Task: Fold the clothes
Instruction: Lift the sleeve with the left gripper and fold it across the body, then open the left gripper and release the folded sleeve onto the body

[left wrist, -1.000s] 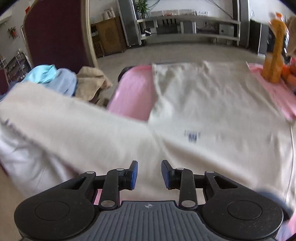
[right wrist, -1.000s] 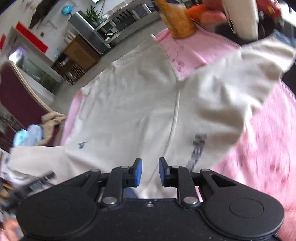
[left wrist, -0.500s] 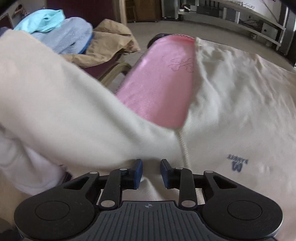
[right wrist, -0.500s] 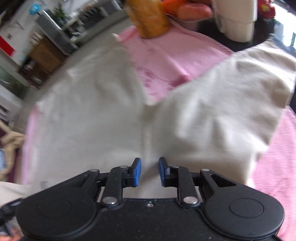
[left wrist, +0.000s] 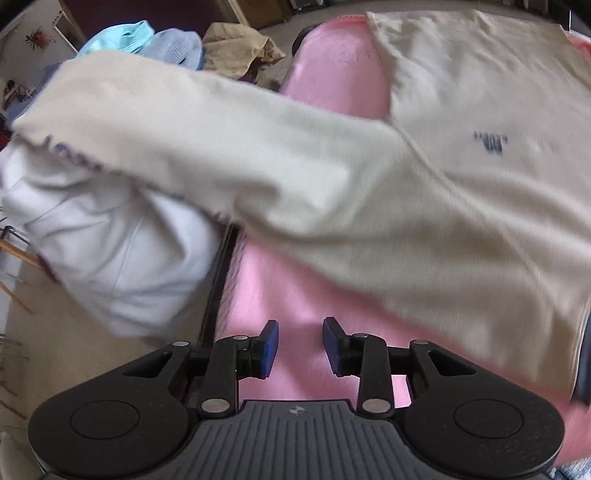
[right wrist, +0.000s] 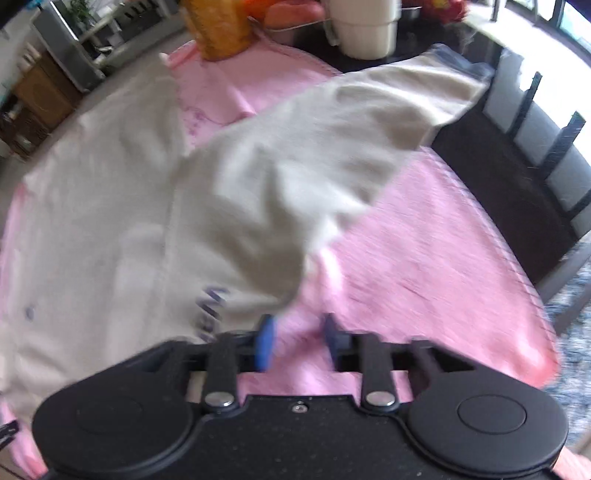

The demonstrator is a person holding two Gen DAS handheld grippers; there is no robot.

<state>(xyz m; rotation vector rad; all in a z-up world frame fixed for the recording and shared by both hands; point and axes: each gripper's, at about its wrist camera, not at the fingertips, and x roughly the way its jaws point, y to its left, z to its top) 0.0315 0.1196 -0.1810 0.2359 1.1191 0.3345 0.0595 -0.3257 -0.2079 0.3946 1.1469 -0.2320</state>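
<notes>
Broadly, the pink cloth (left wrist: pixel 332 77) covers the table and is the largest surface in both views; its stitched edge curves along the right side in the right wrist view.

Cream sweatshirt (left wrist: pixel 480 184) lies spread flat on the pink cloth, body toward the far side. Small dark-blue logo (left wrist: pixel 489 142) visible on the chest, blurred, not readable. One sleeve (left wrist: pixel 184 140) extends out past the left edge of the table, over a white garment (left wrist: pixel 110 258); dark lettering near its cuff, unreadable. Other sleeve (right wrist: pixel 332 155) runs diagonally toward the far right corner, with its cuff end reaching the dark table edge (right wrist: pixel 480 147).

White garment bulges just beside the table's left edge, below the sleeve. Behind it: a pile of light-blue (left wrist: pixel 147 40) and tan clothes (left wrist: pixel 236 51).

Far end of the table, right wrist view: a white container (right wrist: pixel 365 26) and an orange-yellow object (right wrist: pixel 218 29), both standing at the edge of the pink cloth; details blurred.

Left claw (left wrist: pixel 300 343): blue pads apart, moderate gap, nothing between them; bare pink cloth beneath, near the sweatshirt's lower edge.

Right claw (right wrist: pixel 298 341): pads apart, similar gap, gripping nothing; image motion-blurred. Sits over pink cloth just beside the sweatshirt's edge.
</notes>
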